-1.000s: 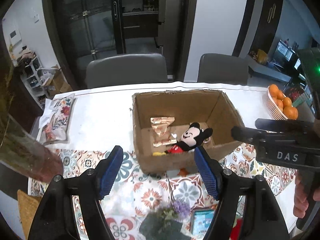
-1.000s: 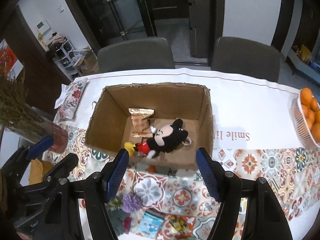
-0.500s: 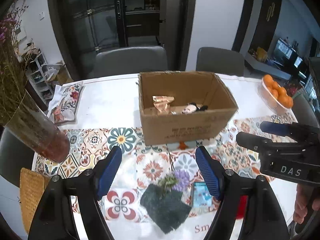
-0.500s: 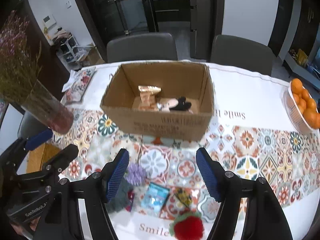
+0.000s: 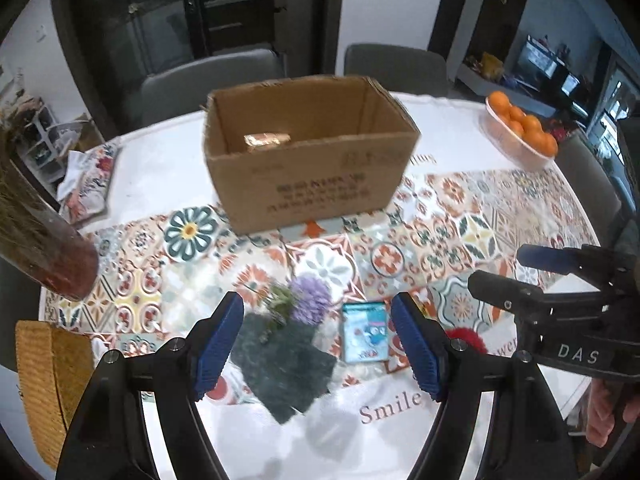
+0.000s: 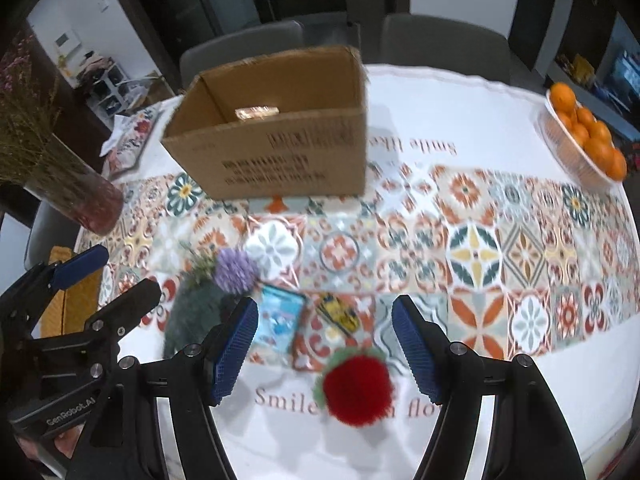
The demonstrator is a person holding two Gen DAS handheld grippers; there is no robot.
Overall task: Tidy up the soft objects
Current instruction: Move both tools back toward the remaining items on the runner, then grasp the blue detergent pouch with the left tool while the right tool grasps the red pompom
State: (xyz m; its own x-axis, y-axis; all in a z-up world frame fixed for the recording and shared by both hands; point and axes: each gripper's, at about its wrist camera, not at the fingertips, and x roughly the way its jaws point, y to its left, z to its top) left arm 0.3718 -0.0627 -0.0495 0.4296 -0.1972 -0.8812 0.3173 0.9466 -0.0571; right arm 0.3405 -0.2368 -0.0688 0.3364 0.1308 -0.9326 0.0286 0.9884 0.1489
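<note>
A cardboard box stands open at the table's middle; it also shows in the right wrist view, with a gold wrapper visible inside. My left gripper is open and empty above a purple pompom flower wrapped in dark paper. My right gripper is open and empty above a red pompom flower. A blue packet and a yellow packet lie between the two flowers. The purple flower shows left of my right gripper.
A glass vase with dried stems stands at the left. A bowl of oranges sits at the far right. A floral pouch lies at the far left, a woven mat at the near left edge. Chairs stand behind the table.
Both grippers have drawn back from the box and dropped toward the near table edge. The flowers and packets now lie between the fingers; the box's inside is mostly hidden.
</note>
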